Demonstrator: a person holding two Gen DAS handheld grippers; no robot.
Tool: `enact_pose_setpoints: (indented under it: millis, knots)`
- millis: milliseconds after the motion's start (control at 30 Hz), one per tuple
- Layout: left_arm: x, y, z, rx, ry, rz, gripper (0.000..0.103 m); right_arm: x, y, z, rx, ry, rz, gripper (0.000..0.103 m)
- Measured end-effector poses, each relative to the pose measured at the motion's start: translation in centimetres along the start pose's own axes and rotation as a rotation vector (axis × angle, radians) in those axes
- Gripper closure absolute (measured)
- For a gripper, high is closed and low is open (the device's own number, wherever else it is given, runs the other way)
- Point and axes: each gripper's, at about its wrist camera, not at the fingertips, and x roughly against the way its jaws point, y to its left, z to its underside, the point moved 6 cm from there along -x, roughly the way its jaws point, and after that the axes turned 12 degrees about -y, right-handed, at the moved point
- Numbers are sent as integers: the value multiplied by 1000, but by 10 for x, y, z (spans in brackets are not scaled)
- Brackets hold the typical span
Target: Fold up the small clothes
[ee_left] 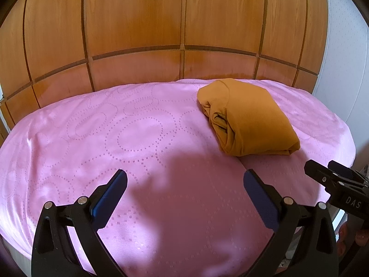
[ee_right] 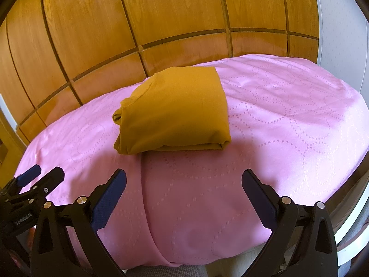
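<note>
A mustard-yellow garment (ee_left: 248, 117) lies folded into a compact bundle on the pink sheet (ee_left: 138, 138), towards the far right in the left wrist view. In the right wrist view the garment (ee_right: 175, 113) lies at the centre, ahead of the fingers. My left gripper (ee_left: 184, 184) is open and empty, held above the sheet, near and left of the garment. My right gripper (ee_right: 184, 183) is open and empty, in front of the garment and apart from it. Each gripper shows at the edge of the other's view: the right gripper (ee_left: 327, 175) and the left gripper (ee_right: 43, 175).
A wooden panelled wall (ee_left: 161, 23) stands right behind the pink-covered surface. A white wall (ee_right: 341, 23) is at the far right. The pink sheet (ee_right: 288, 127) drops off at its front and right edges.
</note>
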Motion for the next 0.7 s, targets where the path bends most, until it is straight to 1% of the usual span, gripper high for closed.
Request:
enact_pose_setpoints:
  millis: [300, 467, 600, 700]
  knots:
    - [-4, 0, 2, 1, 14, 14, 2, -3, -2, 0, 5, 9, -4, 4]
    - [-8, 5, 4, 19, 26, 14, 2, -7, -1, 1, 11, 19, -2, 4]
    - [-14, 15, 6, 48, 46, 1, 2, -11, 5, 3, 28, 33, -8, 4]
    - [-22, 30, 9, 72, 68, -19, 2, -18, 15, 6, 53, 54, -24, 4]
